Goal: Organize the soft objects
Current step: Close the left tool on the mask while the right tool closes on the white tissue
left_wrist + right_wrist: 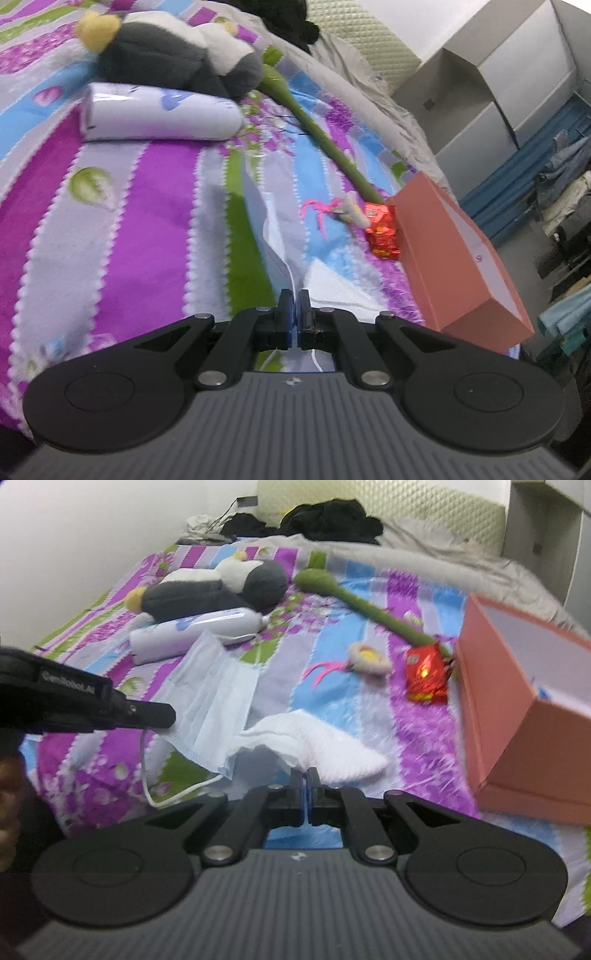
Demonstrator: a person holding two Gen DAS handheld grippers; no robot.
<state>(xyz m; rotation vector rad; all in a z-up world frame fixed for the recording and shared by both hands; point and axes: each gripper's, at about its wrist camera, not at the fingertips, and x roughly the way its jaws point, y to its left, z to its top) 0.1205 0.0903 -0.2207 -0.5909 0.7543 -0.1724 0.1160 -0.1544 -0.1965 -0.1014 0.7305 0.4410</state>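
Lighting: even, bright indoor light; soft shadows. Motion blur smearing the bedspread [155,206] and pink box [524,686]. Fisheye bending edges; glare glinting on red wrapper [424,675].

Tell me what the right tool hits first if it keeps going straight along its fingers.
Probably the white tissue pinched in the right tool; past it, bare bedspread, though depth is unclear.

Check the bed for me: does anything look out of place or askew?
Yes. The pink box sits tilted at the bed's right edge, apparently partly over it. The face mask hangs pinched in the left gripper, the white tissue in the right gripper.
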